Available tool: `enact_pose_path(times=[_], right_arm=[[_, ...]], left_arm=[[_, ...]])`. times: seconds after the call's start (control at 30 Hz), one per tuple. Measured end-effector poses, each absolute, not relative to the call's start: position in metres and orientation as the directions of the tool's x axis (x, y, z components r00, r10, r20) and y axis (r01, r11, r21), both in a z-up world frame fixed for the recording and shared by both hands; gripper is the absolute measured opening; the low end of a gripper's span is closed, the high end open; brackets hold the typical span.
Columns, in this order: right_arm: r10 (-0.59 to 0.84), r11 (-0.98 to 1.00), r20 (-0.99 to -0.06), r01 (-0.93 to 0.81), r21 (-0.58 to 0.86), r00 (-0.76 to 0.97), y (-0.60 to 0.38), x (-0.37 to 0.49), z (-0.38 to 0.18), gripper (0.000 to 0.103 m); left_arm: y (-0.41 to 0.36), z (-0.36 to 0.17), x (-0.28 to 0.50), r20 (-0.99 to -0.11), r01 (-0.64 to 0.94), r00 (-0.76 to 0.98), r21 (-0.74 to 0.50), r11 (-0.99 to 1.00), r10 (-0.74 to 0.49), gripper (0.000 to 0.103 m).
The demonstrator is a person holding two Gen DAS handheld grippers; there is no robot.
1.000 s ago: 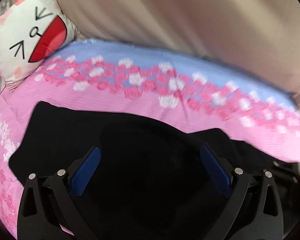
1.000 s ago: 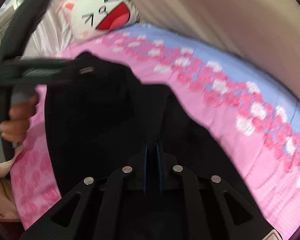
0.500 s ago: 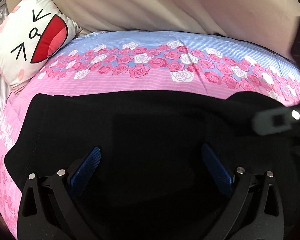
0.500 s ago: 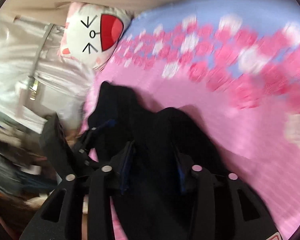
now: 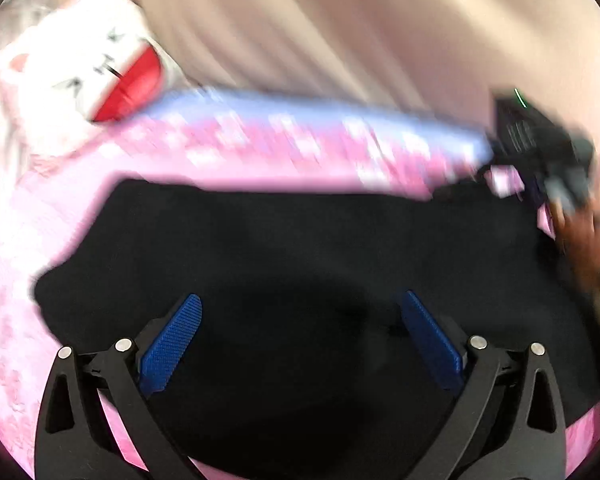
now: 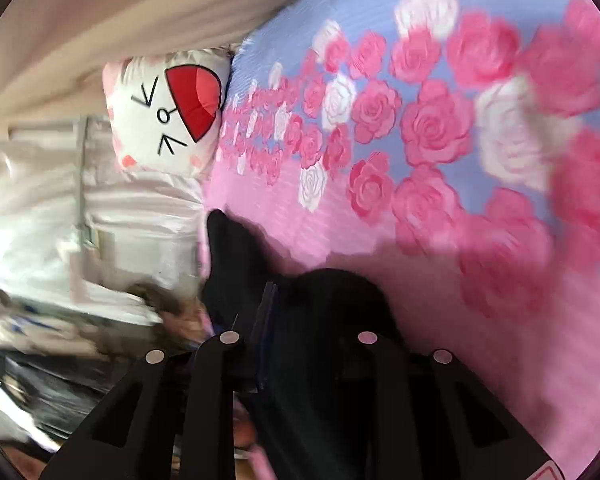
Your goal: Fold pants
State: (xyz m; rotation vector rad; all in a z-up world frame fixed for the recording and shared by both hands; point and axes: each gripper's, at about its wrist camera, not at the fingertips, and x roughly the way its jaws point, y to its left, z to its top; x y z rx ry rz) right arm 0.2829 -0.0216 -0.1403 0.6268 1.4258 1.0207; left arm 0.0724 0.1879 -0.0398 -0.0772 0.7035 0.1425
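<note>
Black pants [image 5: 300,248] cover a pink bedsheet [image 6: 380,120] that turns blue toward one o'clock, printed with pink and white roses. At ten o'clock, a white cushion [image 6: 160,116] shows a red mouth and black line eyes.

Bedroom, rose-print bedsheet [image 6: 440,128], cartoon pillow [image 6: 168,112]

One pants [image 5: 300,264], one pillow [image 5: 88,80], two claws [image 5: 300,340].

At your ten o'clock a white cat-face cushion [image 5: 96,76] leans on the beige curtain [image 5: 340,32]; the rose-printed pink and blue bedsheet [image 6: 440,128] fills two o'clock.
</note>
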Motion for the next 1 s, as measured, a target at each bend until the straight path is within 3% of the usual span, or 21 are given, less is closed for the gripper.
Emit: enact_pose_path(times=[0.03, 0.07, 0.1, 0.17, 0.2, 0.23, 0.37, 0.47, 0.53, 0.57, 0.6, 0.77, 0.8, 0.9, 1.0], right_arm=[[0.842, 0.499, -0.531, -0.237, 0.834, -0.095, -0.032, 0.276, -0.128, 0.019], [0.823, 0.538, -0.566, -0.262, 0.801, -0.043, -0.041, 0.273, -0.12, 0.031], [0.744, 0.657, -0.66, -0.294, 0.694, 0.105, -0.06, 0.263, -0.101, 0.042], [0.612, 0.788, -0.728, -0.315, 0.529, 0.309, -0.082, 0.245, -0.073, 0.044], [0.576, 0.815, -0.712, -0.343, 0.466, 0.401, -0.089, 0.226, -0.054, 0.044], [0.585, 0.807, -0.696, -0.383, 0.449, 0.417, -0.087, 0.213, -0.046, 0.042], [0.57, 0.758, -0.743, -0.575, 0.309, 0.351, -0.024, 0.164, -0.053, 0.006], [0.404, 0.818, -0.829, -0.559, 0.137, 0.387, 0.0, 0.188, -0.099, 0.0], [0.447, 0.858, -0.798, -0.445, 0.255, 0.404, -0.02, 0.213, -0.094, 0.0], [0.438, 0.876, -0.792, -0.399, 0.271, 0.424, -0.029, 0.215, -0.086, 0.009], [0.471, 0.864, -0.762, -0.407, 0.296, 0.445, -0.036, 0.205, -0.074, 0.011], [0.53, 0.787, -0.766, -0.549, 0.283, 0.365, -0.023, 0.121, -0.072, 0.011], [0.48, 0.797, -0.822, -0.543, 0.263, 0.306, -0.019, 0.103, -0.095, 0.012], [0.504, 0.787, -0.799, -0.555, 0.269, 0.328, -0.043, 0.056, -0.098, 0.014], [0.491, 0.828, -0.782, -0.485, 0.281, 0.383, -0.088, 0.034, -0.088, 0.012]], left_arm=[[0.199, -0.033, 0.07, -0.631, -0.194, 0.762, -0.009, 0.981, 0.145, 0.098], [0.208, -0.031, 0.07, -0.632, -0.223, 0.754, 0.007, 0.975, 0.177, 0.098], [0.226, -0.033, 0.075, -0.659, -0.282, 0.712, 0.047, 0.958, 0.242, 0.098], [0.261, -0.047, 0.085, -0.715, -0.403, 0.592, 0.137, 0.905, 0.372, 0.098], [0.277, -0.056, 0.088, -0.734, -0.456, 0.519, 0.194, 0.868, 0.437, 0.097], [0.288, -0.062, 0.088, -0.737, -0.489, 0.473, 0.237, 0.84, 0.483, 0.098], [0.304, -0.067, 0.076, -0.747, -0.486, 0.478, 0.212, 0.847, 0.462, 0.098], [0.29, -0.069, 0.075, -0.696, -0.478, 0.484, 0.296, 0.827, 0.53, 0.098], [0.29, -0.068, 0.072, -0.683, -0.47, 0.484, 0.324, 0.821, 0.547, 0.098], [0.292, -0.067, 0.068, -0.685, -0.467, 0.482, 0.326, 0.822, 0.545, 0.098], [0.294, -0.067, 0.062, -0.691, -0.458, 0.483, 0.324, 0.828, 0.538, 0.098], [0.3, -0.065, 0.05, -0.705, -0.453, 0.486, 0.303, 0.838, 0.517, 0.098], [0.301, -0.063, 0.052, -0.714, -0.461, 0.476, 0.294, 0.837, 0.513, 0.098], [0.298, -0.048, 0.052, -0.732, -0.483, 0.481, 0.239, 0.843, 0.483, 0.098], [0.268, -0.018, 0.047, -0.694, -0.439, 0.584, 0.166, 0.883, 0.421, 0.098]])
